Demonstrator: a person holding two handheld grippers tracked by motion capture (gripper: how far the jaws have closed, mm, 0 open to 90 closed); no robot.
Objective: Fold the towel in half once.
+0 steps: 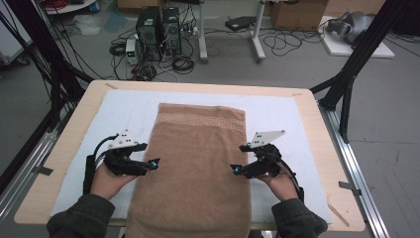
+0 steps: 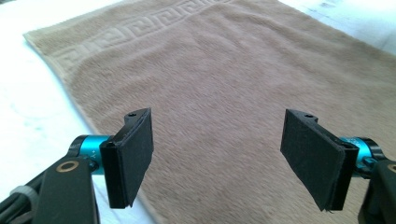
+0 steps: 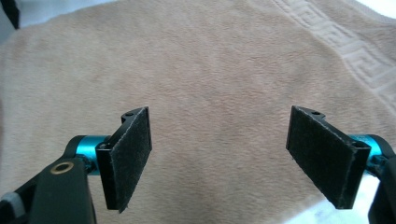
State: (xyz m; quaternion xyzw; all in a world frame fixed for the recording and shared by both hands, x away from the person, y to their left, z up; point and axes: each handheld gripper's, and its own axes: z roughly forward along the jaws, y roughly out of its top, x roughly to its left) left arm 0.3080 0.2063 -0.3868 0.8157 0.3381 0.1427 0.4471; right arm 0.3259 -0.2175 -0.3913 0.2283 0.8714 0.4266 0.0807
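Brown towel point(image 2: 224, 93) lies beneath both grippers' open jaws

1. The towel point(image 1: 195, 168) is lying on the sheet point(image 1: 277, 119) that is covering the table point(image 1: 64, 148), running from the middle toward the near edge and seemingly hanging over it.
2. The left gripper point(image 1: 151, 154) is sitting at the towel's left edge, the right gripper point(image 1: 238, 158) at its right edge.
3. Beyond the table, two computers point(image 1: 159, 30) are standing on the floor point(image 1: 297, 69) among cables.
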